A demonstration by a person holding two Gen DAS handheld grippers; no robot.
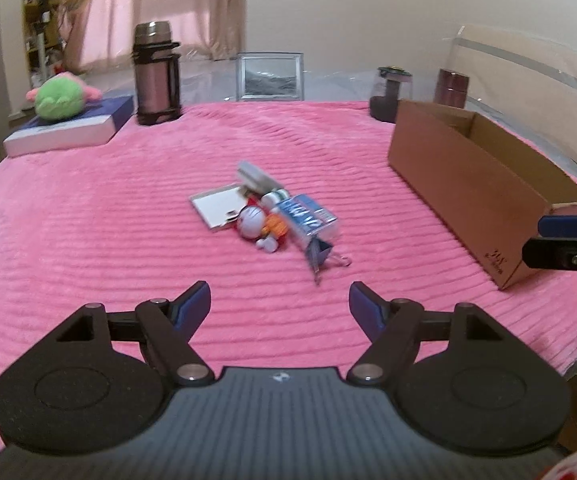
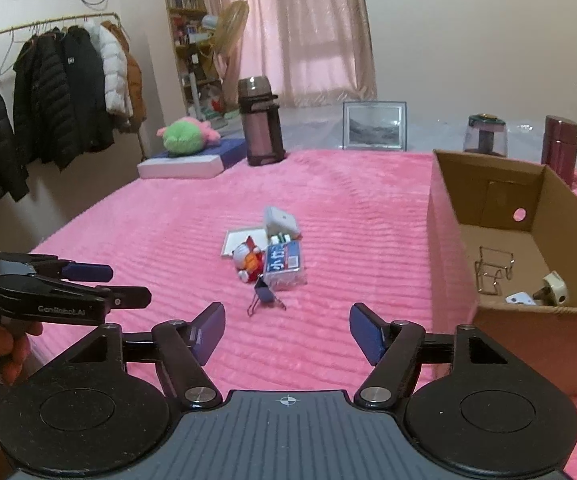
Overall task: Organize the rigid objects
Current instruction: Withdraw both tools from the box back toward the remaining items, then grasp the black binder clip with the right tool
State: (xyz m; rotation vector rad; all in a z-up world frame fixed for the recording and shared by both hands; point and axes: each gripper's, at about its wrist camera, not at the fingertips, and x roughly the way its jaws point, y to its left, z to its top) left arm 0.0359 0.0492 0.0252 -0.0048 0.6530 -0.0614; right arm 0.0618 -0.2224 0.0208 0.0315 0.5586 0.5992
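Observation:
A small pile lies mid-blanket: a Doraemon figure [image 1: 254,222] [image 2: 245,258], a blue-white box [image 1: 308,216] [image 2: 284,266], a dark binder clip [image 1: 320,254] [image 2: 265,294], a flat white card [image 1: 218,208] [image 2: 240,242] and a white adapter [image 1: 254,176] [image 2: 280,220]. My left gripper [image 1: 280,300] [image 2: 128,284] is open and empty, short of the pile. My right gripper [image 2: 286,320] [image 1: 534,240] is open and empty too, just near of the clip. The cardboard box [image 1: 468,184] [image 2: 448,240] at the right holds a wire piece [image 2: 494,270] and a white plug [image 2: 552,290].
Along the blanket's far edge stand a thermos [image 1: 156,74], a picture frame [image 1: 270,76], a glass jar [image 1: 390,92] and a maroon canister [image 1: 452,86]. A green plush [image 1: 62,98] rests on a book at far left. Jackets [image 2: 48,92] hang beyond the left side.

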